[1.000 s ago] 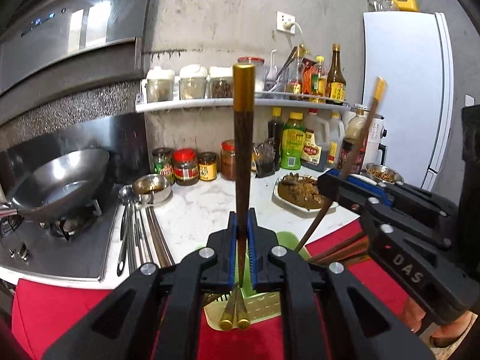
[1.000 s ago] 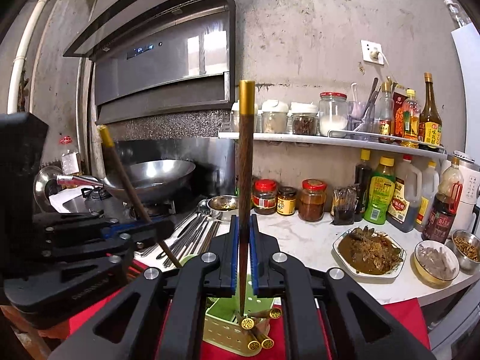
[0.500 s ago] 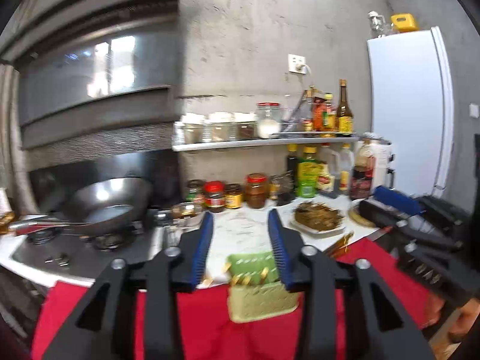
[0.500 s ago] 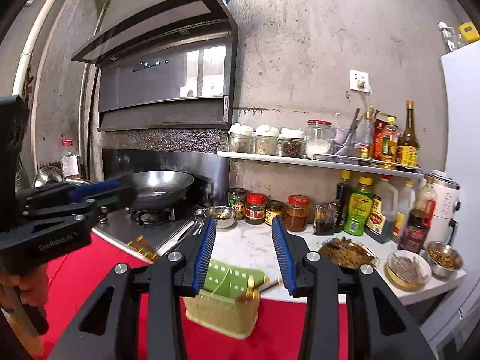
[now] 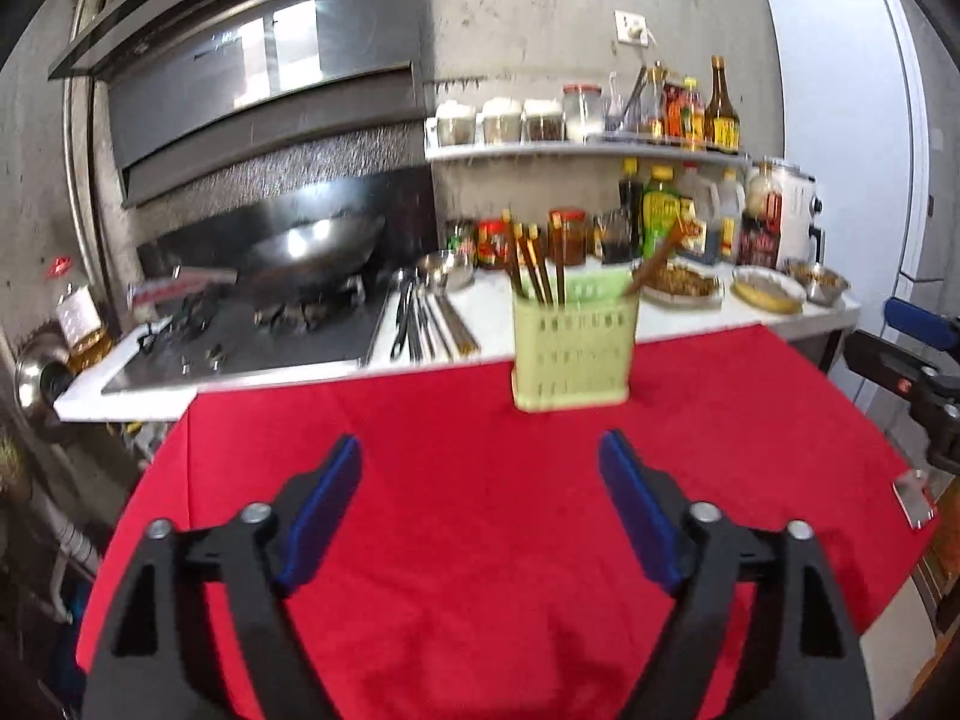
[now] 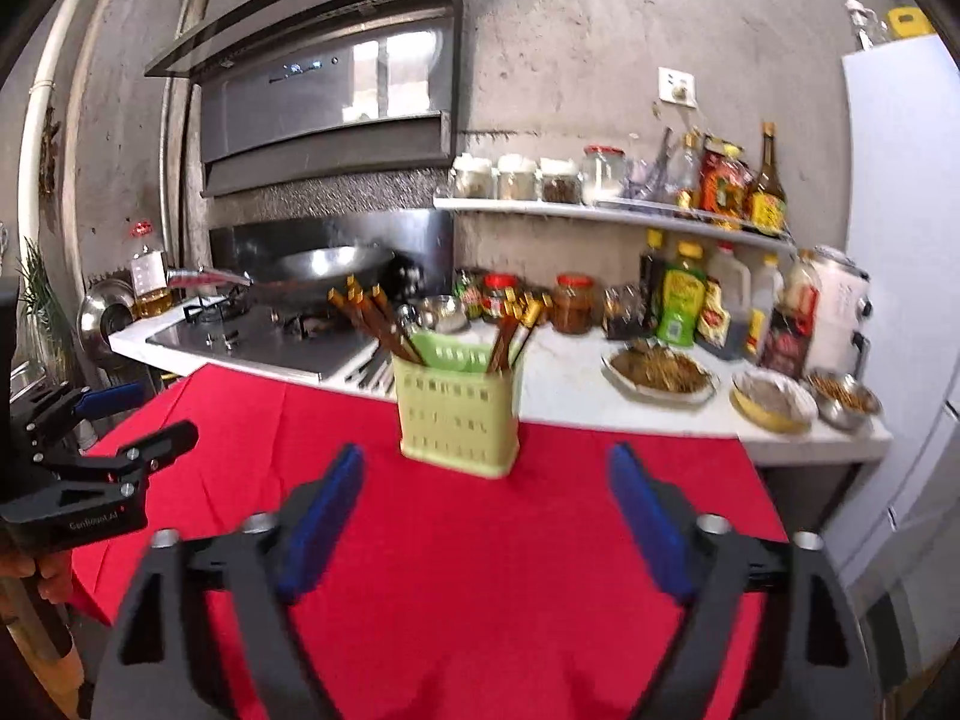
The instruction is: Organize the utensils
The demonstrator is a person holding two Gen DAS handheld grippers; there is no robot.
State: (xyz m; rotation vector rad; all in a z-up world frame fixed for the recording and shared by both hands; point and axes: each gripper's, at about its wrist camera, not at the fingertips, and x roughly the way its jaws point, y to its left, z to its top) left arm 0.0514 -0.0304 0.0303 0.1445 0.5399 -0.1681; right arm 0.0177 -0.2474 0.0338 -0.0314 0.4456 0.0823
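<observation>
A pale green slotted utensil holder (image 5: 570,348) stands on the red cloth (image 5: 480,540) near its far edge; it also shows in the right wrist view (image 6: 459,414). Several brown chopsticks with gold ends (image 5: 534,264) stand in it, leaning left and right (image 6: 375,324). My left gripper (image 5: 480,468) is open and empty, well back from the holder. My right gripper (image 6: 486,480) is open and empty, also back from the holder. Each gripper shows at the edge of the other's view.
A white counter (image 5: 750,318) behind the cloth carries dishes of food, jars and bottles. Metal utensils (image 5: 420,318) lie by the stove with a wok (image 5: 312,246). A shelf of jars (image 6: 600,204) hangs above. A white fridge (image 5: 852,120) stands at right.
Both grippers let go of their chopsticks, opened wide, and pulled back from the holder. The chopsticks now stand in the holder.
</observation>
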